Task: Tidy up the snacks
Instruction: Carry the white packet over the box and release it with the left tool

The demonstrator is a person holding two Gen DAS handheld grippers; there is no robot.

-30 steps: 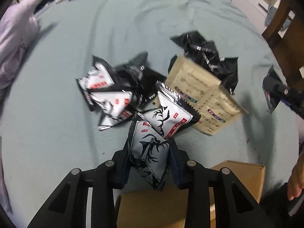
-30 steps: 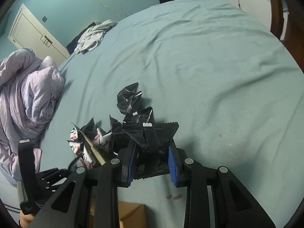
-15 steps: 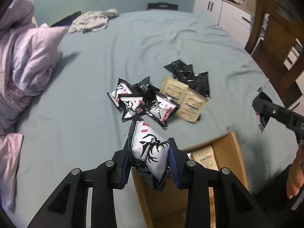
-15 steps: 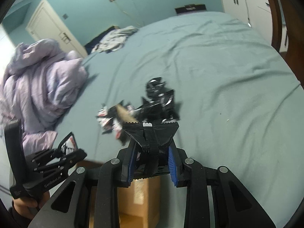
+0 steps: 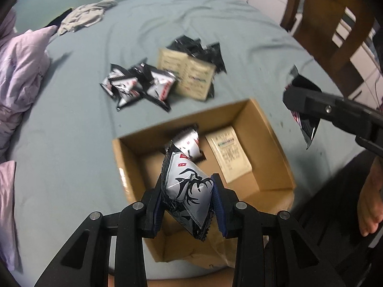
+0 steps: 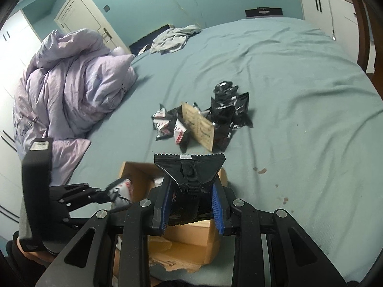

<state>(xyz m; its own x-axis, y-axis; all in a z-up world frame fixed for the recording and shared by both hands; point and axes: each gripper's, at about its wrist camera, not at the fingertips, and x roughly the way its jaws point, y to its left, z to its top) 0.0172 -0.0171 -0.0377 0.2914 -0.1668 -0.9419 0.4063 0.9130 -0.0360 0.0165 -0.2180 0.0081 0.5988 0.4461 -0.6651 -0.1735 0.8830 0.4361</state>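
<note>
Silver foil crinkles between the pads of my left gripper (image 5: 188, 196), which is squeezed onto a puffy silver snack packet (image 5: 185, 186) printed with black antlers, its serrated edges sticking out above and below. It hangs over the open cardboard box (image 5: 270, 143), whose matte brown floor holds a second silver packet (image 5: 189, 141) and a flat beige sachet (image 5: 231, 153) at 1 o'clock. My right gripper (image 6: 191, 203) is clamped on a glossy black snack packet (image 6: 190, 169), fan-shaped with a zigzag top seam, above the same box. Farther off at 12 o'clock, on the wrinkled teal bed (image 5: 71, 124), lies the loose pile of packets (image 5: 143, 86): silver ones, black ones and a beige sachet touching. A rumpled lilac duvet (image 6: 69, 81) sits at 10 o'clock.
</note>
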